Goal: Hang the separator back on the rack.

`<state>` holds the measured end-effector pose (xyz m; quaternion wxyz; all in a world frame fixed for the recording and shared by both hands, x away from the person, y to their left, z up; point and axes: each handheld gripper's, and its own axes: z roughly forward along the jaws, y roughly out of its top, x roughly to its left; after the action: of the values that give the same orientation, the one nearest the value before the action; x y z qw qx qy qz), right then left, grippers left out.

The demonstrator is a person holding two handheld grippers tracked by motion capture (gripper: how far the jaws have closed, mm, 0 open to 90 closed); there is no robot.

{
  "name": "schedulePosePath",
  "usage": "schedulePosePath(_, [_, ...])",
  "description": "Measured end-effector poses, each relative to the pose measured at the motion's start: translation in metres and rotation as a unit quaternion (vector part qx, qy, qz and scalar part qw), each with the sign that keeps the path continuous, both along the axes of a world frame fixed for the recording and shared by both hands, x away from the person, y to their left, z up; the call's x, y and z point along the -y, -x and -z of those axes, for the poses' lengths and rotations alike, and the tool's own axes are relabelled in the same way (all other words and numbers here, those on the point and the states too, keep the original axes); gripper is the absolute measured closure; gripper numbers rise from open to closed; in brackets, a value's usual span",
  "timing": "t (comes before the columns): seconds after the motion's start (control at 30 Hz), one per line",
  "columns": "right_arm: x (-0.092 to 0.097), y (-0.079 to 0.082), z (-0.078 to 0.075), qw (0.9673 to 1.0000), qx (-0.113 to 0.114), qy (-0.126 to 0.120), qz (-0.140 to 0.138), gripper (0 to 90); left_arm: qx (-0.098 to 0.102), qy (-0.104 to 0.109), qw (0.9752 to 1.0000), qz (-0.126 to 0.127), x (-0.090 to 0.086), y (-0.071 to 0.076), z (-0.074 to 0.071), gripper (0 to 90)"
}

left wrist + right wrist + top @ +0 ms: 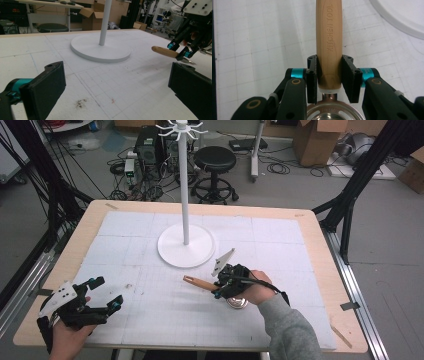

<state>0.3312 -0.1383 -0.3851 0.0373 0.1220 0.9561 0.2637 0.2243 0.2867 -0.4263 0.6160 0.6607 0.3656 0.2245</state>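
Table [320, 270] with a white gridded mat fills the middle of the high view, and on the mat, a little above the centre of the frame, stands the white rack [185, 195]: a round base, a thin pole, and small hooks at the top, near the upper edge of the frame. All hooks that I can see are bare, so nothing hangs there yet. To the lower right of the base is the right gripper [218, 290], and it pinches the wooden handle of a kitchen strainer [200, 283]; in the right gripper view both black pads press on the sides of the handle [329, 50], close to the metal end, and the steel rim of the strainer is at the bottom edge of that frame. The handle points to the upper left in the high view, and the metal bowl [237, 302] seems to be low over the mat or touching it, I cannot tell which. The left gripper [97, 292] is at the lower left of the frame, well apart from the strainer, with its jaws spread and nothing between them. I judge that the grasp is done, and what is left is to lift the strainer, bring it to the top of the rack and hang it on a hook.
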Motion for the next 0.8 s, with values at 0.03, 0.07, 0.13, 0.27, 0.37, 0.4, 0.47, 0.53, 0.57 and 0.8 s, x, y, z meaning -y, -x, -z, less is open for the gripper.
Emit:
schedulePosePath(0.03, [0.0, 0.0, 0.0, 1.0, 0.0, 0.0, 0.0, 68.9, 0.0, 0.001, 1.0, 0.0, 0.0, 0.0, 0.0, 1.8])
schedulePosePath(0.07, [0.002, 0.0, -0.002, 1.0, -0.001, -0.007, 0.003, 68.9, 0.0, 0.0, 1.0, 0.0, 0.0, 0.0, 0.0, 1.8])
schedulePosePath(0.13, [0.004, 0.0, -0.004, 0.9999, 0.004, -0.014, 0.002, 68.9, 0.0, 0.0, 1.0, 0.0, 0.0, 0.0, 0.0, 1.8])
schedulePosePath(0.27, [0.008, 0.0, -0.008, 0.9996, 0.004, -0.027, 0.007, 68.8, 0.003, 0.0, 1.0, 0.0, 0.0, 0.001, 0.0, 1.8])
schedulePosePath(0.37, [0.011, 0.001, -0.011, 0.9991, 0.008, -0.038, 0.015, 68.8, 0.003, 0.0, 1.0, 0.0, 0.0, 0.001, 0.0, 1.8])
schedulePosePath(0.4, [0.013, 0.001, -0.012, 0.9989, 0.009, -0.042, 0.017, 68.8, 0.003, 0.0, 1.0, 0.0, 0.0, 0.001, 0.0, 1.8])
schedulePosePath(0.47, [0.014, 0.001, -0.014, 0.9987, 0.012, -0.046, 0.017, 68.8, 0.002, -0.001, 1.0, 0.0, 0.0, 0.0, 0.0, 1.8])
schedulePosePath(0.53, [0.018, 0.002, -0.017, 0.9979, 0.017, -0.059, 0.018, 68.8, 0.002, 0.0, 1.0, 0.001, 0.001, 0.0, 0.0, 1.8])
schedulePosePath(0.57, [0.019, 0.002, -0.018, 0.9976, 0.02, -0.063, 0.018, 68.8, 0.002, 0.0, 1.0, 0.001, 0.001, 0.0, 0.0, 1.8])
schedulePosePath(0.8, [0.027, 0.002, -0.024, 0.9957, 0.026, -0.084, 0.028, 68.8, 0.002, -0.002, 1.0, 0.002, 0.001, -0.001, 0.0, 1.8])
